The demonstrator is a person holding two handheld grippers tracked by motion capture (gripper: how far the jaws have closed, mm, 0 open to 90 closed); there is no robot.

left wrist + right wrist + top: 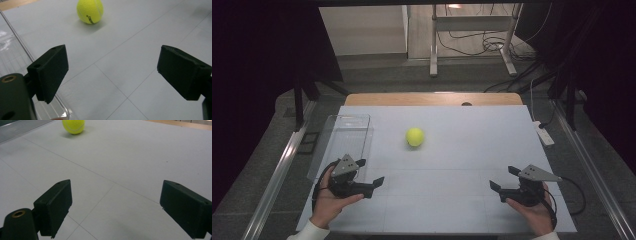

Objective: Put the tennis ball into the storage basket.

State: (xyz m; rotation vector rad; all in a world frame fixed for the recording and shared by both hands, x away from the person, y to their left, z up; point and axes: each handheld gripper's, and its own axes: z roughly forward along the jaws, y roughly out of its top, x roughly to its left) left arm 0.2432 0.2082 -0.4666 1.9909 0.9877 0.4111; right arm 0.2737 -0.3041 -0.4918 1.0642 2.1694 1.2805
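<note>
Tennis ball [415,136] well apart from both gaping grippers, seemingly untouched.

small black print on the tennis ball [90,11], too blurred to read

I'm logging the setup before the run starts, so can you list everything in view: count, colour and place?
tennis ball: one, yellow-green, on the mat, middle, nearer the far edge, untouched.
clear tray: one, see-through plastic, on the mat's left side, just beyond the left tool.
mat: one, pale grey with faint grid lines, covering the table.
table: one, wooden edge showing past the mat's far side.
white power strip: one, at the mat's right edge.
metal stand legs: one pair, grey, on the floor beyond the table, with loose black cables.
left tool: one, black, near left corner, jaws open, nothing between them.
right tool: one, black, near right corner, jaws open, nothing between them.
</note>
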